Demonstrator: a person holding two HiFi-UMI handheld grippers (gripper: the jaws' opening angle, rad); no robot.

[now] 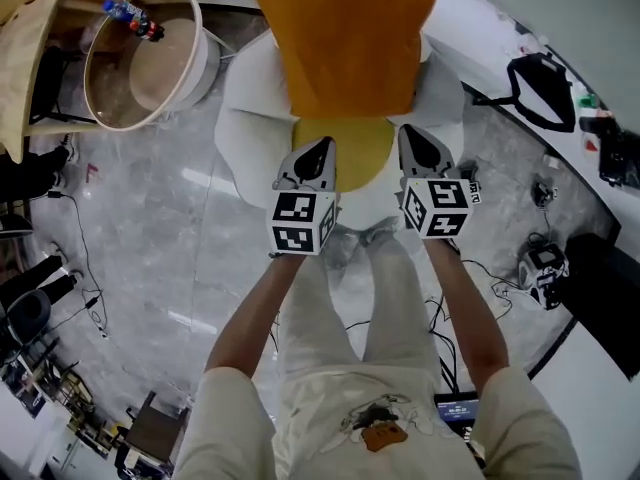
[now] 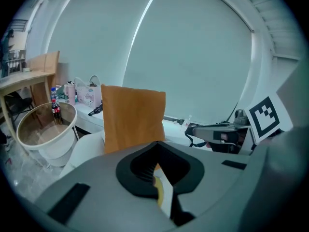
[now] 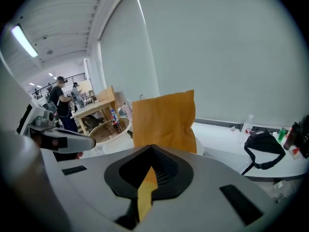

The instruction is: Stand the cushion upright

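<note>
An orange cushion (image 1: 345,38) stands upright at the back of a white round chair (image 1: 250,118), behind a yellow seat pad (image 1: 345,148). It shows as a tall orange rectangle in the left gripper view (image 2: 133,117) and in the right gripper view (image 3: 164,122). My left gripper (image 1: 313,158) and right gripper (image 1: 420,148) hover side by side over the chair's front edge, short of the cushion and not touching it. Both point toward it. The left gripper's (image 2: 157,170) jaws are shut with nothing held. The right gripper's (image 3: 147,178) jaws are shut too, empty.
A round pale tub (image 1: 145,58) with bottles on its rim stands left of the chair, beside a wooden table (image 1: 30,28). A black bag (image 1: 540,88) lies on the white bench at the right. Cables and gear lie on the grey floor. People stand far off (image 3: 60,100).
</note>
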